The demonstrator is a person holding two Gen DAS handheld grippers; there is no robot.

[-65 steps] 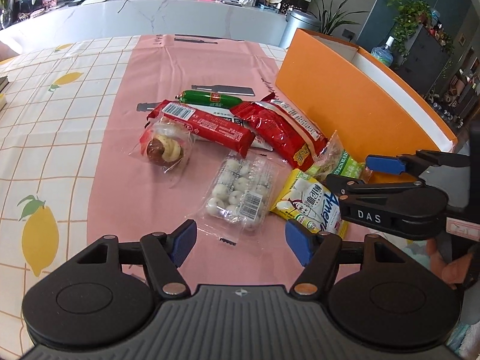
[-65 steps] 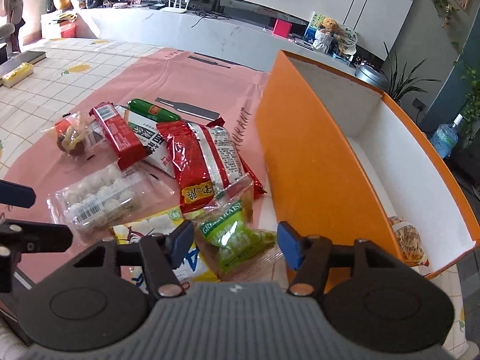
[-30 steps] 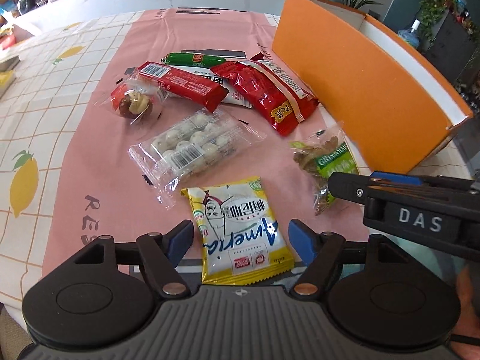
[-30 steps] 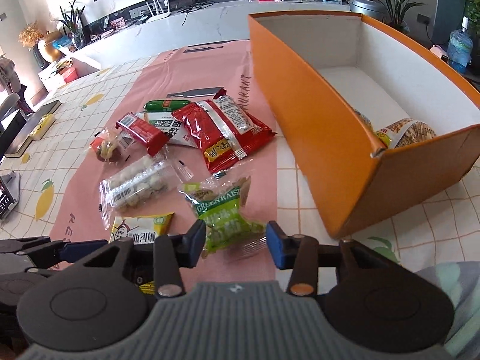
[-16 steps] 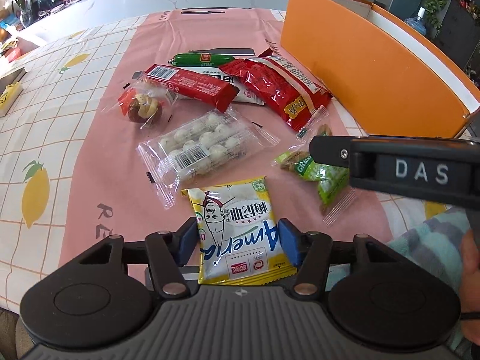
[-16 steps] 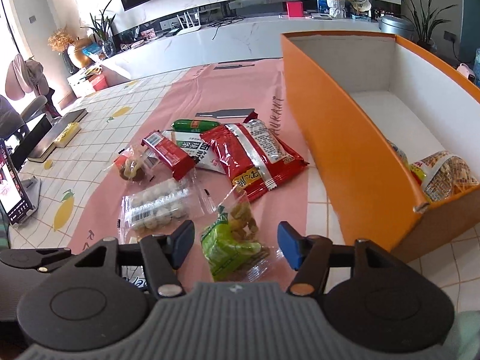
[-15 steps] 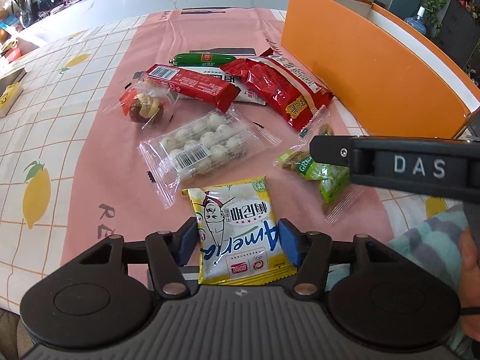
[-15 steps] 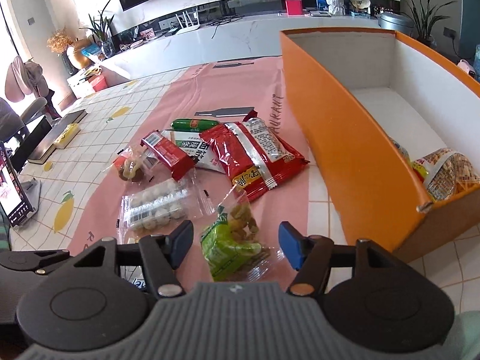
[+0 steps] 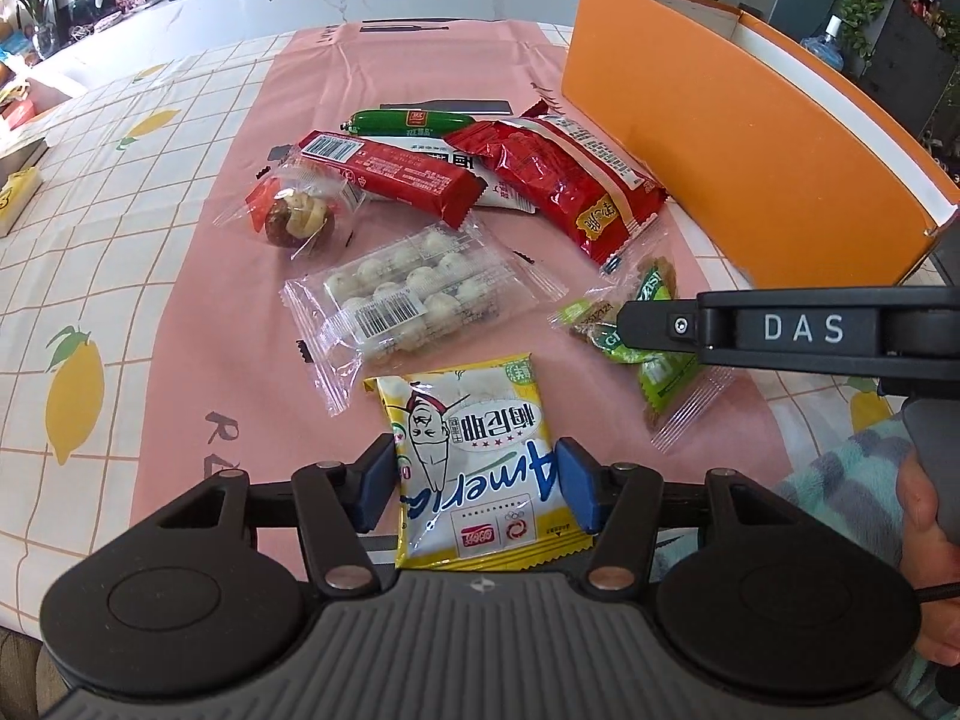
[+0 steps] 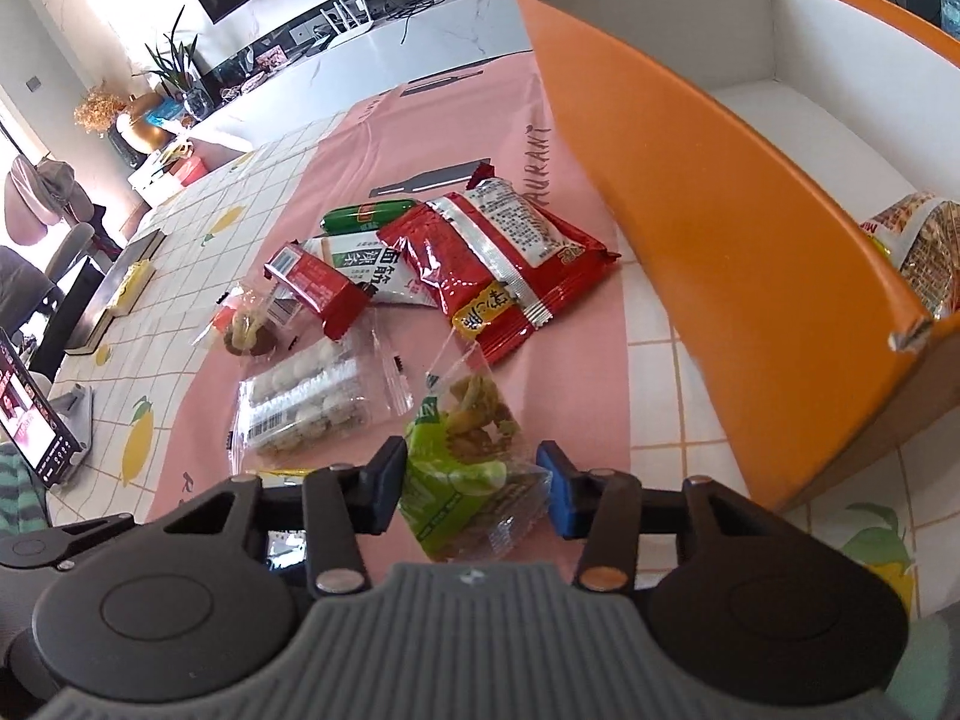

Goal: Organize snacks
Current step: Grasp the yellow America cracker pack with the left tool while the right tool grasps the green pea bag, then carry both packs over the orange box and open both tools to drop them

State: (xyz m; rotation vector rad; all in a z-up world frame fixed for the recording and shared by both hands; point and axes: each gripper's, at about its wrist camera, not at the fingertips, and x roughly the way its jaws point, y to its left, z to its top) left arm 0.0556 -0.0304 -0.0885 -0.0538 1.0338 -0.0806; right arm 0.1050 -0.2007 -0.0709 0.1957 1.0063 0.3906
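Note:
A yellow snack packet (image 9: 474,450) lies on the pink runner, and my left gripper (image 9: 477,474) is shut on it, blue pads against its two side edges. The jaws of my right gripper (image 10: 474,474) are closing on a green raisin bag (image 10: 462,450), and the pads touch its sides. In the left wrist view the right gripper (image 9: 624,324) reaches in from the right over the same green bag (image 9: 666,372). The orange box (image 10: 690,192) stands to the right, with a snack bag (image 10: 924,252) inside it.
Further back on the runner lie a clear tray of white balls (image 9: 408,294), a wrapped pastry (image 9: 297,219), a red bar (image 9: 390,171), a big red packet (image 9: 558,180) and a green sausage (image 9: 408,119). A phone on a stand (image 10: 30,420) sits far left.
My left jaws have come in from wide apart onto the yellow packet. The right jaws widened, then narrowed onto the green bag, and that gripper dropped a little closer to it.

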